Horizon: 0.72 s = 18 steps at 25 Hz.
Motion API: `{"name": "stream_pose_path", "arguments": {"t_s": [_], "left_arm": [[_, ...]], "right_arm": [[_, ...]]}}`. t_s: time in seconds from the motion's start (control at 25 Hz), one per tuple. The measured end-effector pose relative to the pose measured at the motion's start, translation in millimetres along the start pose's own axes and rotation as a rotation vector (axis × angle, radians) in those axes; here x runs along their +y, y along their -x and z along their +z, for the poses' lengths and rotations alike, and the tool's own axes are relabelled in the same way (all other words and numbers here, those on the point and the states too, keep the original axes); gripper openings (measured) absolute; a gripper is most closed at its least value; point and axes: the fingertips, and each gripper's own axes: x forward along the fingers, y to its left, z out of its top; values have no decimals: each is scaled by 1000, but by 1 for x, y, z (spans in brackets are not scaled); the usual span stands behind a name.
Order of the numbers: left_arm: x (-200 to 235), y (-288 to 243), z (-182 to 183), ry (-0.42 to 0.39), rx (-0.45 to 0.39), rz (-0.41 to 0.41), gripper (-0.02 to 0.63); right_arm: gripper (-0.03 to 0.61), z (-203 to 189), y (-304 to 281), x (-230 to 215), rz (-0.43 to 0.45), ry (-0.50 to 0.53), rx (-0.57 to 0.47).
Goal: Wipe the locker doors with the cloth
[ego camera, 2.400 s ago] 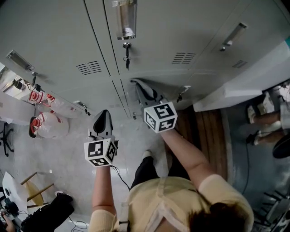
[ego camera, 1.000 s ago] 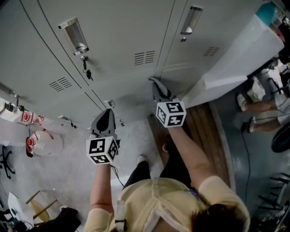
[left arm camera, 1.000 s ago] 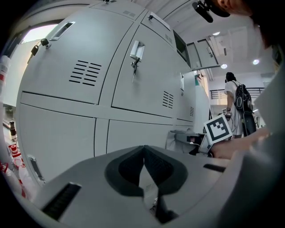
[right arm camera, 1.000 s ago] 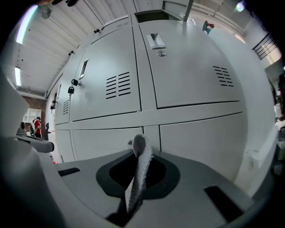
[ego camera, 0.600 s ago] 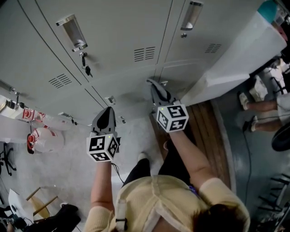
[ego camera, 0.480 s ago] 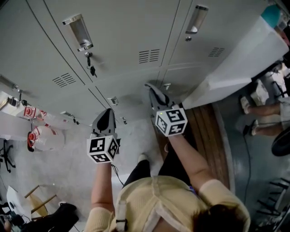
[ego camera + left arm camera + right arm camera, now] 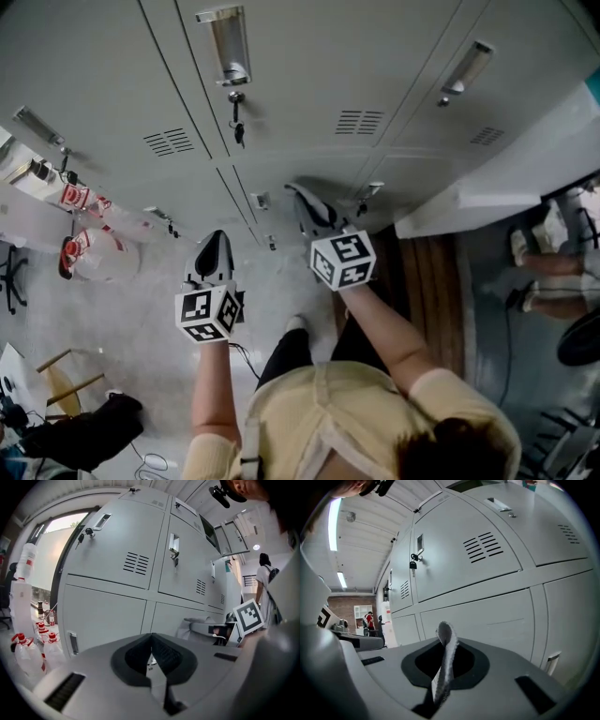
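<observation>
Bank of grey locker doors (image 7: 309,75) standing ahead of both sets of fingers, all shut. Right gripper (image 7: 302,199) pinching a grey cloth (image 7: 446,644), its folded edge poking up past the fingertips; a lower door lying just beyond it, contact not readable. Left gripper (image 7: 213,246) hanging closed on nothing, back from the doors.

Risk, as judged: only a narrow fold is being held, so drag on the steel could be pulling it free. An upward sweep could be snagging the key (image 7: 238,131) dangling from a door above the fingers.

Lockers hiding their contents. Red-capped bottles (image 7: 89,253) standing left of the left fingers, fill unclear.
</observation>
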Motion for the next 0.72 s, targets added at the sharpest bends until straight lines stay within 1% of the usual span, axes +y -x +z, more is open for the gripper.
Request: {"name": "stream_pose_path", "arguments": {"t_s": [0.16, 0.4, 0.72], "left_arm": [[13, 9, -4, 9, 1, 45, 3], [31, 16, -5, 26, -8, 102, 3], [35, 15, -8, 35, 1, 120, 3]], "right_arm": [[15, -2, -17, 18, 51, 16, 7], [15, -7, -44, 38, 97, 56, 9], [15, -16, -65, 49, 112, 115, 33]]}}
